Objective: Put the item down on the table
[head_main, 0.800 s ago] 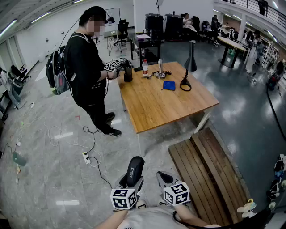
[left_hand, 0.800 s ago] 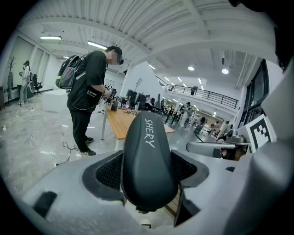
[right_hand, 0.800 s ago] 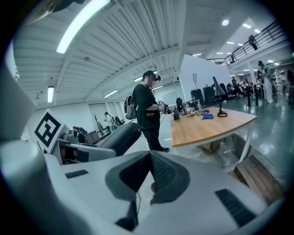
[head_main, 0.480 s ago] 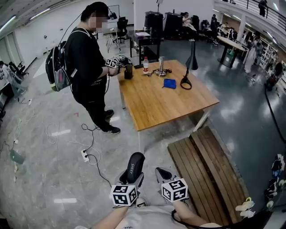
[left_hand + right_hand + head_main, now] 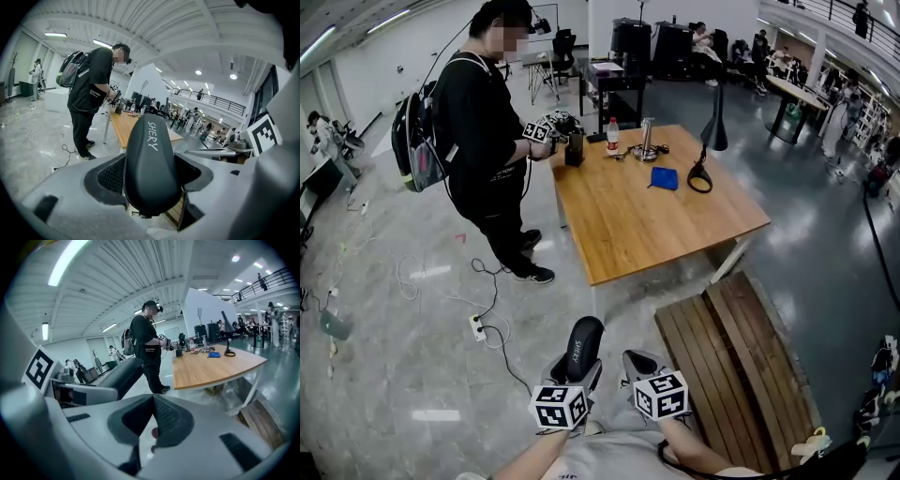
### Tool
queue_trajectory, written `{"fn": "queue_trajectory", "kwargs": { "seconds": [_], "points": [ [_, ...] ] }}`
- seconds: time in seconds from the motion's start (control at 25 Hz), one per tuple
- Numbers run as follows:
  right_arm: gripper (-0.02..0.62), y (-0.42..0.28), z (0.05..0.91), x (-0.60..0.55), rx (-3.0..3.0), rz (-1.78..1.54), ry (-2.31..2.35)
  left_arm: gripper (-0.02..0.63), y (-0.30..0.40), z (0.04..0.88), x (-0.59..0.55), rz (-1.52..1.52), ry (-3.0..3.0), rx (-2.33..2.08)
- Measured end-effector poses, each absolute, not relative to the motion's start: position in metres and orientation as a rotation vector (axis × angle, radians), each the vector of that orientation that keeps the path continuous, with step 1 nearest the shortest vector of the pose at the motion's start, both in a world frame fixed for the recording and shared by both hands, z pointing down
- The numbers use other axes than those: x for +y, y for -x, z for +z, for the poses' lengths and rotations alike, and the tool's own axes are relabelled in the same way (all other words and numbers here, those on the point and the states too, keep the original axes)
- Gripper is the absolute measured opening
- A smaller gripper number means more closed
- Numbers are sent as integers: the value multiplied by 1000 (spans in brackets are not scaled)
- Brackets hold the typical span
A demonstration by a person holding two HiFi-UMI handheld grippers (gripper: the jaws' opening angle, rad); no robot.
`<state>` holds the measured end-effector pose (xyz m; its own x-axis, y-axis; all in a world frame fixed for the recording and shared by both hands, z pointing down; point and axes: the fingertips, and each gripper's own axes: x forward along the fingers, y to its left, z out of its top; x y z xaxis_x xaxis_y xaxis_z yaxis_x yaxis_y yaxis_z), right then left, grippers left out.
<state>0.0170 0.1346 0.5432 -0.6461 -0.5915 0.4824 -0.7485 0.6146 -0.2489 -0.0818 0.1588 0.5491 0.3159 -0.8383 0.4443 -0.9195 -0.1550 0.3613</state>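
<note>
So the left claw [image 5: 578, 373] is pinching a black oblong case [image 5: 152, 161], looks like a hard glasses case with "SHERY" printed on top. In the left gripper view both pads are squeezed against its sides and the case pokes out well past the tips. The jaws sit wide because the case is fat, but it's a grip, not a spread claw.

The right claw [image 5: 152, 420] is pressed together with nothing in it, sitting just beside the left one at the bottom middle of the head view.

The wooden tabletop [image 5: 647, 225] is way off, upper middle of the head view, with grey floor between it and the claws. A slatted wooden bench [image 5: 731, 361] sits lower right. Another person [image 5: 483, 131] in black with a backpack stands at the tabletop's far left corner, working near a bottle [image 5: 612, 137] and some gear. A blue cloth [image 5: 664, 178] lies toward the far end.

My read: this is the carry stage and nothing is set down yet. The next move is to close the distance, then bring the case low over the bare near half of the tabletop, clear of the clutter and the other person. Only spread the claw once the case rests flat on the wood.
</note>
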Motion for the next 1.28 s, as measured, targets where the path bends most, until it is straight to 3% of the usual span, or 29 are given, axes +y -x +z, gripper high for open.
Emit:
{"fn": "queue_trajectory", "kwargs": {
  "seconds": [0.6,1.28],
  "points": [
    [-1,-23,525,-68,-2601,578,-938,328,65,533,-42,172,-1999,-1626],
    [0,-2,518,-147,-2578,613,-1041,328,86,530,-118,215,-2018,-1570]
  ]
}}
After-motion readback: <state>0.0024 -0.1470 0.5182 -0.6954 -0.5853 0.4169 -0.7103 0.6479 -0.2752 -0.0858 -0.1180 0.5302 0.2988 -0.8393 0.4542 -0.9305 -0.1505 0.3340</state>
